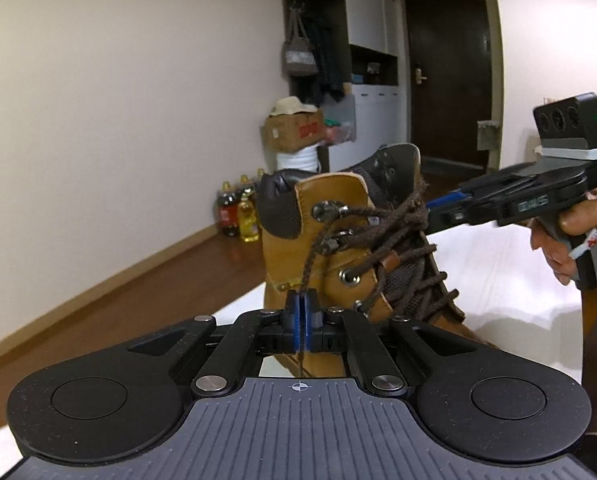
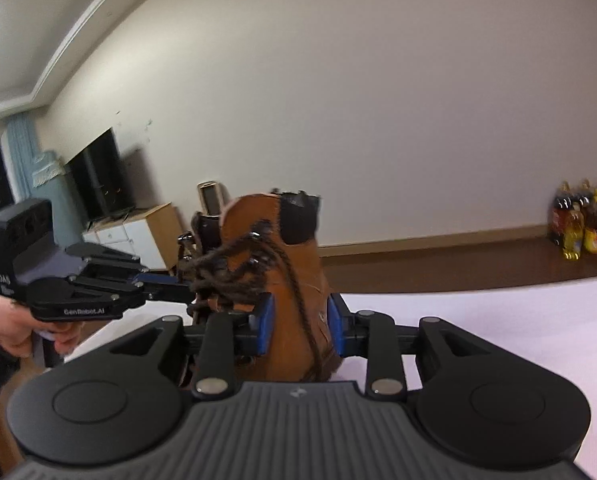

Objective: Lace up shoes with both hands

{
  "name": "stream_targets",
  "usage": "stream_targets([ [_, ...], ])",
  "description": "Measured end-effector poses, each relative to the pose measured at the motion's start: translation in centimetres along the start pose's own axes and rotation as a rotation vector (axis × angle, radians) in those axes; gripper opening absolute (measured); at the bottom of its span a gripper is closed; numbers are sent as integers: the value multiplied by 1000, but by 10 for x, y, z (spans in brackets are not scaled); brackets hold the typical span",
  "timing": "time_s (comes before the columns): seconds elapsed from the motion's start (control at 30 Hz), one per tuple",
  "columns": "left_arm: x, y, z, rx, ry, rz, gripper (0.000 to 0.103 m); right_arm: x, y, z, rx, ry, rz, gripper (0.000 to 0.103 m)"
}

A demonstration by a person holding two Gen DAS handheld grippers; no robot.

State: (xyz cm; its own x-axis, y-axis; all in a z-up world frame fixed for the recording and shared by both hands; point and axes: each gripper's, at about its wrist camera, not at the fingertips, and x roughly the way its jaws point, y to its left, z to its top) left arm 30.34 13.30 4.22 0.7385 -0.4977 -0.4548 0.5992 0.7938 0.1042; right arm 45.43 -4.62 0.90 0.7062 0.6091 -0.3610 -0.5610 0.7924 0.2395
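Left tongs [image 1: 299, 312] pinched shut on lace end [image 1: 307, 268] running up to boot [image 1: 338, 248] hooks; right tongs [image 2: 298, 322] gape around boot, empty.

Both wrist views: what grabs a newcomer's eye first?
Tan boot, upright on the white surface, centre of both views, its brown lace tangled across the front. The left gripper is shut on one lace strand, low in its own view; the right gripper stands open, jaws framing the boot.
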Motion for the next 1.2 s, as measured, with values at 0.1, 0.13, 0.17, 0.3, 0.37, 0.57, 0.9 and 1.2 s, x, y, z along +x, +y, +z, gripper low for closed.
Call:
stream_targets([
  [0.1, -10, 1, 1, 1, -59, 48, 2, 9, -5, 2, -7, 26, -42, 3],
  [0.13, -16, 0, 0, -21, -91, 47, 2, 9, -9, 0, 13, 28, -51, 3],
  [0.17, -20, -2, -4, -35, -101, 25, 2, 9, -12, -3, 35, 38, -55, 3],
  [0.3, -4, -26, -20, 47, 61, -25, 2, 5, -5, -27, 54, 133, -33, 2],
  [0.37, -1, -30, -24, 54, 91, -22, 2, 1, 1, -30, 38, 164, -25, 2],
  [0.57, 2, -41, -22, 60, 109, -69, 2, -2, 12, -31, 16, 249, -8, 2],
  [0.9, 9, -33, -23, -43, 128, 6, 7, -16, 14, -45, 54, 257, -12, 12],
  [1.2, 3, -62, -53, -224, 165, 162, 20, -46, 26, -73, 175, 232, -25, 18],
])
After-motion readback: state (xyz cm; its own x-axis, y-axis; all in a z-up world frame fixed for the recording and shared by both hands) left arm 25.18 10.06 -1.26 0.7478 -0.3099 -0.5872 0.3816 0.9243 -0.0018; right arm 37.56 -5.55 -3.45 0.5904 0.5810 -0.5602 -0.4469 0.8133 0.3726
